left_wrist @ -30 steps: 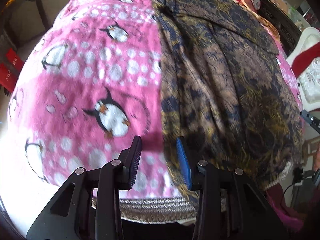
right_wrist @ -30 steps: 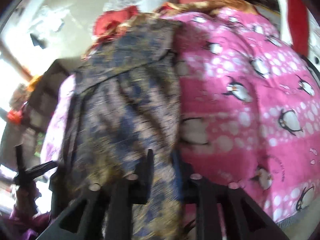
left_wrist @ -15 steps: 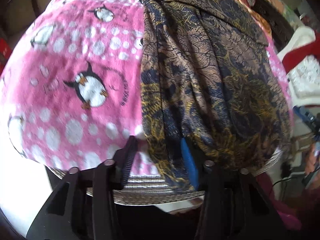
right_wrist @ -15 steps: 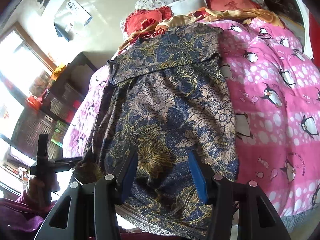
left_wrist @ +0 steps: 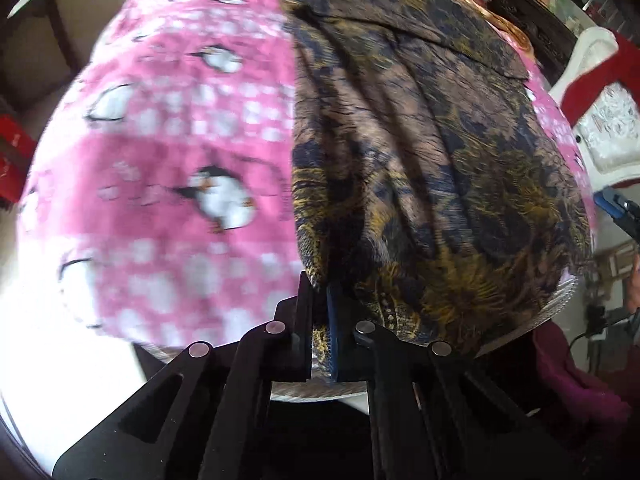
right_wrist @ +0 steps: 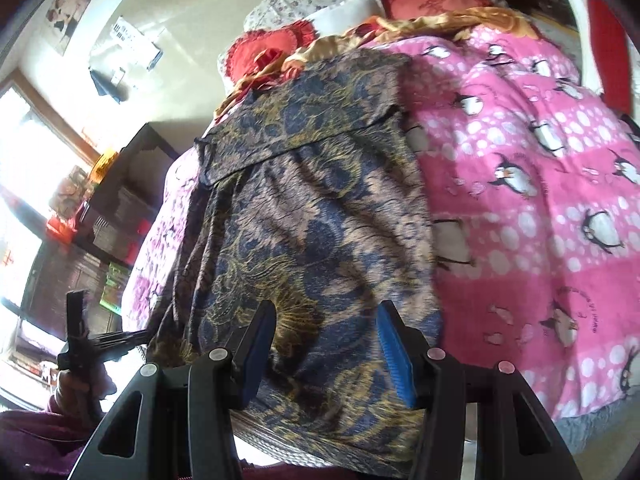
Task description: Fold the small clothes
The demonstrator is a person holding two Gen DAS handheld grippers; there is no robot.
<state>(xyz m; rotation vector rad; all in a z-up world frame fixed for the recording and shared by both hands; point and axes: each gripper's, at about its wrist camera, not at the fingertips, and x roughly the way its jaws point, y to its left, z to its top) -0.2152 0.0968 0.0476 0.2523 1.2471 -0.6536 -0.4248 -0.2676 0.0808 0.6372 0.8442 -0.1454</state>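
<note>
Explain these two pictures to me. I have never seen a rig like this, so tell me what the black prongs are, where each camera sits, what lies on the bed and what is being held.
There is no robot here: a person holds a two-finger gripper in each hand, and a wide-angle camera on each looks along its fingers. The left view shows the left gripper pinched shut on the near hem of a patterned garment in navy, brown and gold. The right view shows the right gripper open over the same garment, gripping nothing. The garment lies spread on a pink penguin blanket covering the bed, with red cushions at its far end.
</note>
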